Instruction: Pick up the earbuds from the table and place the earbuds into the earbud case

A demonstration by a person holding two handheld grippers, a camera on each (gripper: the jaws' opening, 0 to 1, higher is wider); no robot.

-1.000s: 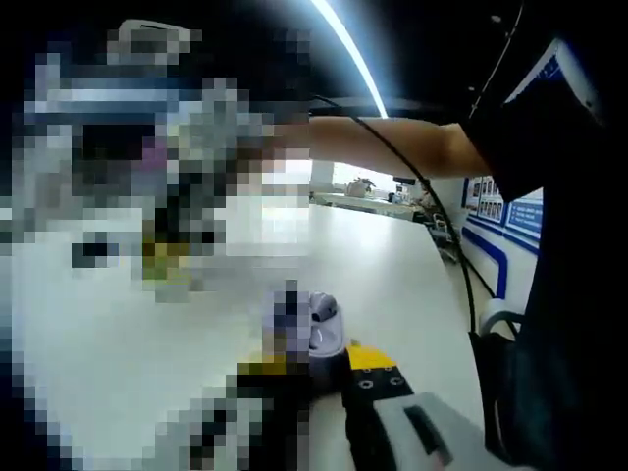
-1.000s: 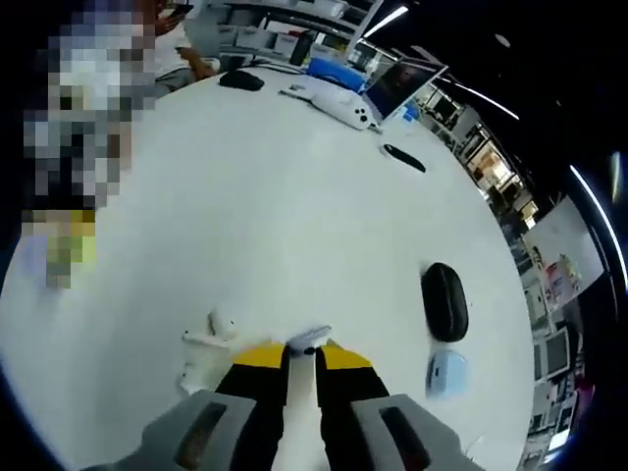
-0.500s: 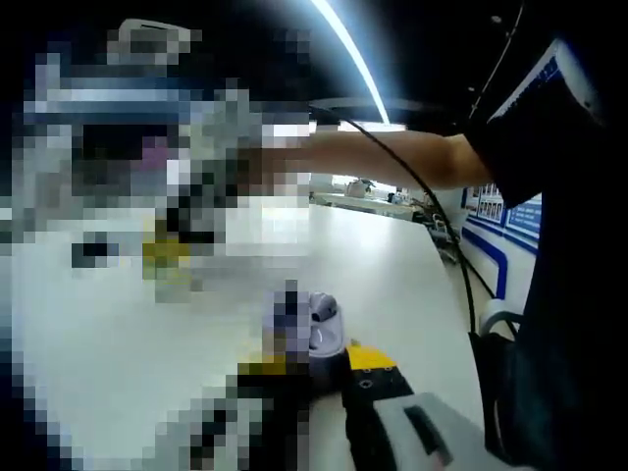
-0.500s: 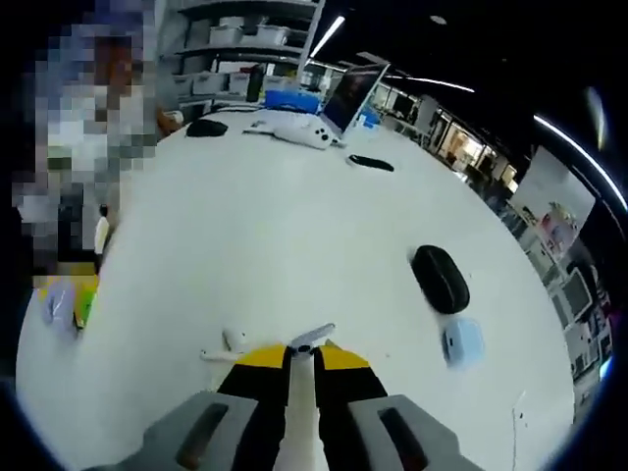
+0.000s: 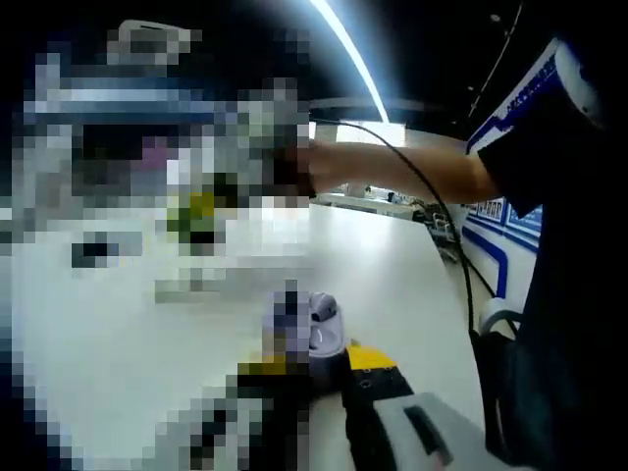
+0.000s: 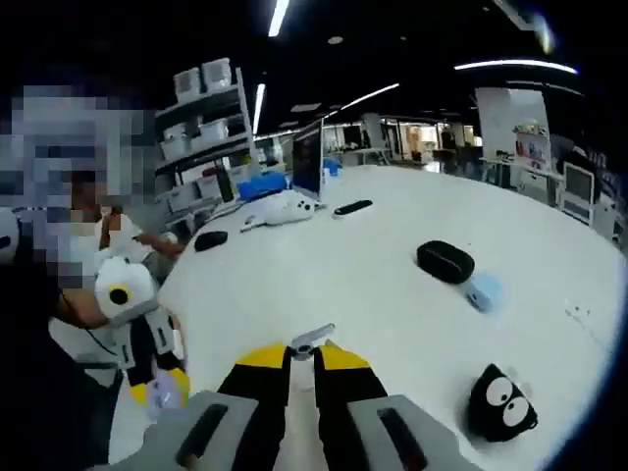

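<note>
Transfer is the step in hand, judged from how things lie: the right gripper (image 6: 303,355) has its jaws closed on an earbud (image 6: 310,340), whose pale stem juts out between the yellow-and-black tips, and the tool is lifted clear of the table (image 6: 392,285). In the left gripper view, the left gripper (image 5: 324,358) holds the case (image 5: 319,326), a small rounded grey-white body seated at the jaw tips just above the yellow pad; the jaws appear clamped on it, though mosaic covers the near side, so the grip is read from the one visible jaw only. Whether the case lid is open cannot be told. In the right gripper view the left gripper appears at lower left (image 6: 157,378), well below and to the side of the earbud. A black pouch (image 6: 445,261) with a pale blue item (image 6: 483,290) touching it, a black toy with eyes (image 6: 502,402) and a laptop (image 6: 306,162) lie further off on the table. The next move calls for bringing the two tools together, aligning the earbud stem with its cavity in the case, and lowering it in before the right jaws part. A second earbud cannot be located.
</note>
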